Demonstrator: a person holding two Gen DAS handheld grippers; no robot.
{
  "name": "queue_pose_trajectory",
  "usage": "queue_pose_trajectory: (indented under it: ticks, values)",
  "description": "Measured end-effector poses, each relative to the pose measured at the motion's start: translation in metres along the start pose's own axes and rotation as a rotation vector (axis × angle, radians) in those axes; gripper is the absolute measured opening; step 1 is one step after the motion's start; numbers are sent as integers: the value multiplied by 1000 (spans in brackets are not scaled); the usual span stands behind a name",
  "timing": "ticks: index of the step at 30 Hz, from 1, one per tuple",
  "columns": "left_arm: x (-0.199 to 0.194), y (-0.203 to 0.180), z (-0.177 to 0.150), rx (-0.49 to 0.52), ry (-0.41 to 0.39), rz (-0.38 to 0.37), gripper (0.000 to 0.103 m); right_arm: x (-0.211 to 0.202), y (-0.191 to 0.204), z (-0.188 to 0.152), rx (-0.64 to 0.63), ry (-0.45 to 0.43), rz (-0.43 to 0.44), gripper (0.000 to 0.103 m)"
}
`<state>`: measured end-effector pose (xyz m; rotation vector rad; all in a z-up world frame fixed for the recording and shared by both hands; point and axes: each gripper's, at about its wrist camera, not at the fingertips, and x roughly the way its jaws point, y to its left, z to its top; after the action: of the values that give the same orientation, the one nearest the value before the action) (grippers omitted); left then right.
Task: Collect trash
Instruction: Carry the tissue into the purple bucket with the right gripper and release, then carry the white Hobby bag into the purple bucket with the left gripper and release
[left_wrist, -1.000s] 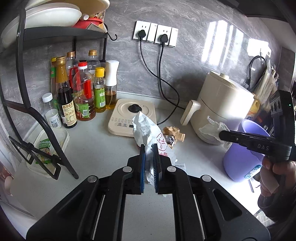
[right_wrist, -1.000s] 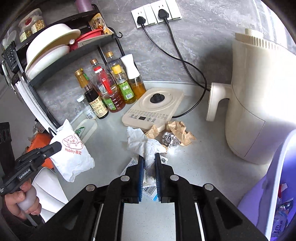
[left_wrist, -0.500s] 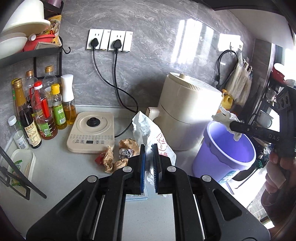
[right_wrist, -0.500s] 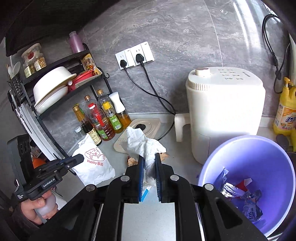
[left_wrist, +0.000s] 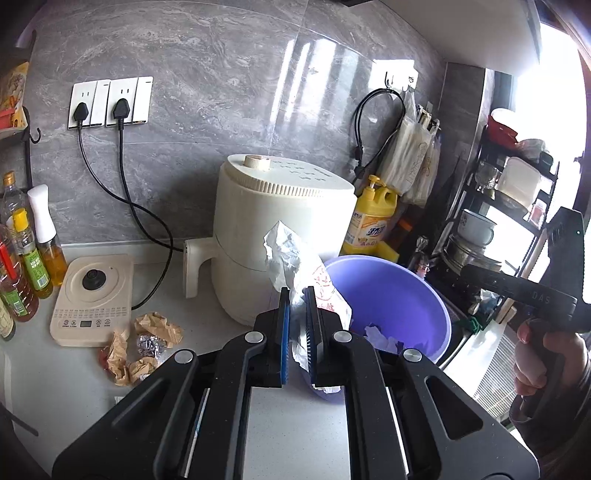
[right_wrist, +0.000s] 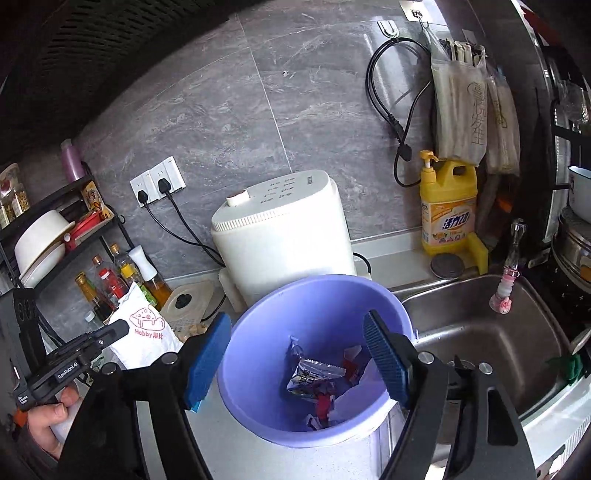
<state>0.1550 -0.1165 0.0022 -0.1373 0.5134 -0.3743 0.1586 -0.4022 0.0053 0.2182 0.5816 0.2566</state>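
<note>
Purple plastic makes the trash bucket (right_wrist: 258, 369), which stands on the pale counter (left_wrist: 74, 376) right beside the steel sink (right_wrist: 480, 332). Inside the bucket lie a shiny snack wrapper (right_wrist: 314, 373), bits of red paper and some white paper.

The right gripper (right_wrist: 295, 362) hangs over the bucket's mouth. Its jaws have just been opening, and now they stand wide apart with nothing between them. The blue pads (right_wrist: 207, 354) touch nothing.

The left gripper (left_wrist: 297, 332) is squeezed tight on a white paper bag (left_wrist: 299, 266) with red print. The crumpled bag sticks up out of the jaws, and a bit hangs below them. It is up in the air, in front of the bucket's near side. A hand (right_wrist: 48, 417) holds this gripper from below.

More trash lies on the counter, well to the left of the bucket: brown paper scraps (left_wrist: 147, 332) and a small ball of foil (left_wrist: 149, 345). They sit just in front of a cream hot plate (left_wrist: 92, 299).

Behind the bucket stands a big cream cooker (left_wrist: 280, 229), plugged into the grey wall. A yellow soap bottle (right_wrist: 447, 206) is near the sink. Bottles of oil and sauce (left_wrist: 26, 258) stand at the far left.
</note>
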Motion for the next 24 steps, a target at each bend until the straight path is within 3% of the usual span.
queue_pose_trajectory:
  ticks: [12,14,15,16,19,24]
  values:
    - [56,-64,14,24,17,-116,9,-27,-65,-1,46,-18,-81,73]
    - [65,-73,17,28,26,-97,37,-30,-74,1,48,-20,-81,73]
    - [65,-76,18,25,13,-61,76,-30,-78,2,48,-19,-78,73]
    - [61,-77,19,16,-17,-35,88,-30,-81,3,46,-17,-73,73]
    - [53,-71,20,-1,-22,-22,91,-28,-87,6,37,-12,-51,74]
    - [34,-42,9,-27,3,110,97,-13,-80,7,31,-3,10,74]
